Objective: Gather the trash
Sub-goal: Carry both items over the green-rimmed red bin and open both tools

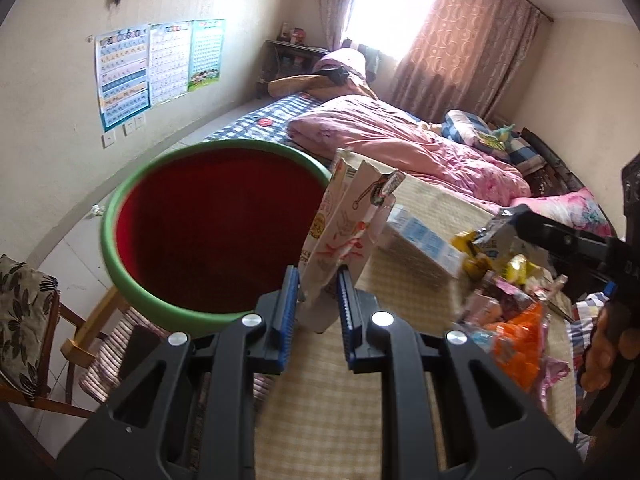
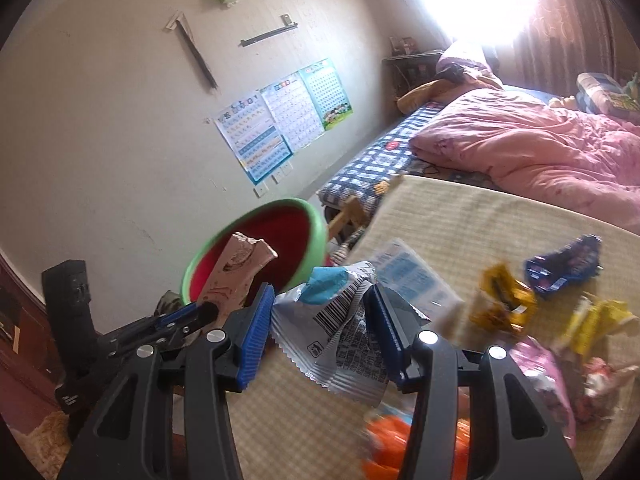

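My left gripper [image 1: 318,294] is shut on a torn pink-and-white snack bag [image 1: 344,232] and holds it upright beside the green bin with the red inside [image 1: 208,232]. In the right wrist view the same bag [image 2: 236,272] sits over the bin [image 2: 260,248]. My right gripper [image 2: 320,320] is shut on a crumpled silver wrapper with a blue corner [image 2: 340,328], above the checked table [image 2: 460,216]. More wrappers lie on the table: yellow [image 2: 502,304], dark blue [image 2: 564,266], pink [image 2: 540,372], orange [image 2: 392,448].
A white-and-blue packet [image 1: 424,240] lies on the table behind the bags. A wooden chair with a cushion [image 1: 24,320] stands at the left under the bin. A bed with a pink quilt [image 1: 400,136] lies behind the table.
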Demonstrator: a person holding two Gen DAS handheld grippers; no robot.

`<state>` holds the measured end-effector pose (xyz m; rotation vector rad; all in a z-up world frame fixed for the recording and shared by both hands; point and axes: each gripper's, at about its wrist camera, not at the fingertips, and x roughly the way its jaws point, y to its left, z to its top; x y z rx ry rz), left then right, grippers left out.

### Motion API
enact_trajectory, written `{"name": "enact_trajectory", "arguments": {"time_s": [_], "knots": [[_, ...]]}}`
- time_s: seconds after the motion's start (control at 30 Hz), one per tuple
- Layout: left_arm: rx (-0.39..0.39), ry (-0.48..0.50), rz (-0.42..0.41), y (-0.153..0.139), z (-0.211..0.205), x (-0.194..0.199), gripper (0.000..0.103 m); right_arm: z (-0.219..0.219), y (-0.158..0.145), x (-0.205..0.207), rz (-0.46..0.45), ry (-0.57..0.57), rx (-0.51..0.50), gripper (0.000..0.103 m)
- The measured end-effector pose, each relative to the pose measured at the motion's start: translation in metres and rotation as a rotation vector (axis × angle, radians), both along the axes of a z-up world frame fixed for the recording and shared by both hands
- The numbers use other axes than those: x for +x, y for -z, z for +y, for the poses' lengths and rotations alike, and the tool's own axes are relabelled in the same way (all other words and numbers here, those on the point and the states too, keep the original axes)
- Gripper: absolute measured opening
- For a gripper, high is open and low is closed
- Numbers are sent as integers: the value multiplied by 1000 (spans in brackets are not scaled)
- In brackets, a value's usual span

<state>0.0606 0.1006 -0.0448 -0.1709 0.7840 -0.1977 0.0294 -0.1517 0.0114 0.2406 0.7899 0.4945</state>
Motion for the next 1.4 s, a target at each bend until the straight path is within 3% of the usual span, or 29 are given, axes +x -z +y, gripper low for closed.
{"name": "enact_trajectory", "arguments": {"time_s": [0.5, 0.7, 0.83, 1.03, 1.4], "knots": [[36, -23, 34, 13, 81, 46, 21, 109, 9, 41, 27, -65, 96, 49], [21, -57, 14, 14, 96, 50, 42, 124, 11, 57, 36, -61, 137, 66], [22, -57, 13, 15, 99, 51, 49, 125, 10, 58, 37, -52, 139, 68], [-1, -45, 5, 13, 92, 51, 49, 112, 3, 49, 23, -36, 128, 69], [-16, 54, 5, 7, 20, 34, 50, 25, 1, -5, 0, 82, 22, 70]]}}
